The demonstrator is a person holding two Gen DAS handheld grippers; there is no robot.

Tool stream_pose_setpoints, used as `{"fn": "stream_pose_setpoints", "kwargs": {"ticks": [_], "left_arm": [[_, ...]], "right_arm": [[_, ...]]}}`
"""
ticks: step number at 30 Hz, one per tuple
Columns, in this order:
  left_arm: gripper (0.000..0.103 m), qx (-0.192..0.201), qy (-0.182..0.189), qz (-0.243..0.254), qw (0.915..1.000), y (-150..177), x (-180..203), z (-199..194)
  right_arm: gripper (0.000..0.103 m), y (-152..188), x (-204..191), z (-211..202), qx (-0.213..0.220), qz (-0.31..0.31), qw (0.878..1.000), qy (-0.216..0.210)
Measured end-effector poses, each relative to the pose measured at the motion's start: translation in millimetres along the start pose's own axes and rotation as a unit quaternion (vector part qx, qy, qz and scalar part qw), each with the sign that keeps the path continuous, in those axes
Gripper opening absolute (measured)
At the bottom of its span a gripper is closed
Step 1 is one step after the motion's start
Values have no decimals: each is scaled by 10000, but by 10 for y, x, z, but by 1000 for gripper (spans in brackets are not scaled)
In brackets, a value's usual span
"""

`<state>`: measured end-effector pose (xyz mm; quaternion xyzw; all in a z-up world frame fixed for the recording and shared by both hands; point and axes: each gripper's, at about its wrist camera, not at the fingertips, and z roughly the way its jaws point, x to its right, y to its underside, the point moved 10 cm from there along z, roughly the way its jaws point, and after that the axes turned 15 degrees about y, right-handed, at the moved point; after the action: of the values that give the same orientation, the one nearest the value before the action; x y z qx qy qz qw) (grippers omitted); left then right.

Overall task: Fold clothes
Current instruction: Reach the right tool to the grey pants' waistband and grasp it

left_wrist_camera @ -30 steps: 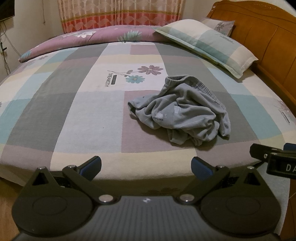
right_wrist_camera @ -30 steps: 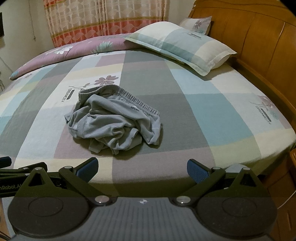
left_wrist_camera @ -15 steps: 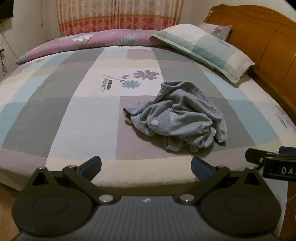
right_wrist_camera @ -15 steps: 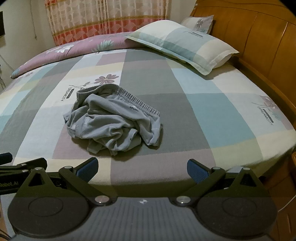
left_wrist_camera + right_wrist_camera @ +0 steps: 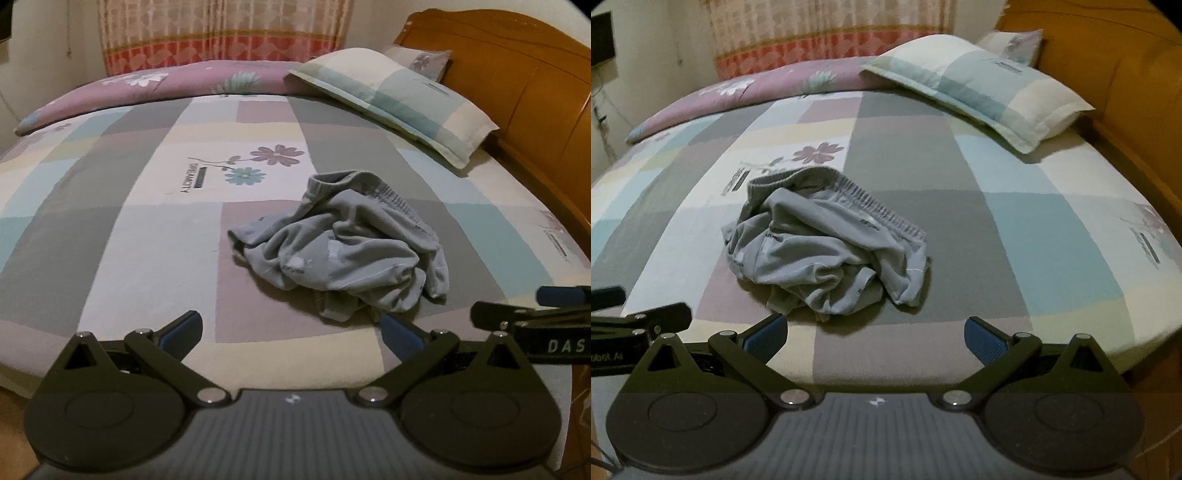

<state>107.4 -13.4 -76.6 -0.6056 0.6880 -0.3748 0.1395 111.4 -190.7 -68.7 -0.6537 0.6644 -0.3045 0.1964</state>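
Grey shorts (image 5: 343, 251) crumpled mid-bed, 12 o'clock of both grippers; left gripper (image 5: 291, 332) and right gripper (image 5: 875, 334) spread wide, empty; bedsheet (image 5: 110, 240) bare toward near edge

Both tools nearer shorts (image 5: 343, 243), apparently; jaws unchanged

A crumpled pair of grey shorts (image 5: 827, 251) lies on a checked bedsheet (image 5: 1027, 236), its elastic waistband toward the far side. The right gripper (image 5: 875, 334) hovers just short of it, blue-padded fingers spread wide (nothing between them). A checked pillow (image 5: 975, 85) rests near the wooden headboard (image 5: 1137, 92).
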Motion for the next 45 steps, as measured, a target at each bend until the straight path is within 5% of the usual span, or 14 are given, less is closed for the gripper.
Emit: {"fn": "stream_pose_setpoints", "kwargs": {"ticks": [10,14,19,26,35,45], "left_arm": [[102,-43,33,611,9981,-125,5,362],[102,-185,283,481,9983,-156,-20,506],[102,-126,590,298,9977,-216,-41,612],[102,-314,426,461,9975,-296,-159,799],[102,-498,330,747,9954,-424,-310,955],[102,-668,442,1003,9917,-464,-412,1146]], "right_arm": [[103,-197,-124,303,149,-473,9983,-320],[103,-284,-144,427,205,-451,9965,-678],[94,-393,-135,599,251,-690,9952,-642],[73,-599,-173,832,295,-1086,9904,-807],[66,-1126,-396,1007,906,-2104,9685,-978],[56,-1328,-770,1341,816,-2641,9475,-1610]]}}
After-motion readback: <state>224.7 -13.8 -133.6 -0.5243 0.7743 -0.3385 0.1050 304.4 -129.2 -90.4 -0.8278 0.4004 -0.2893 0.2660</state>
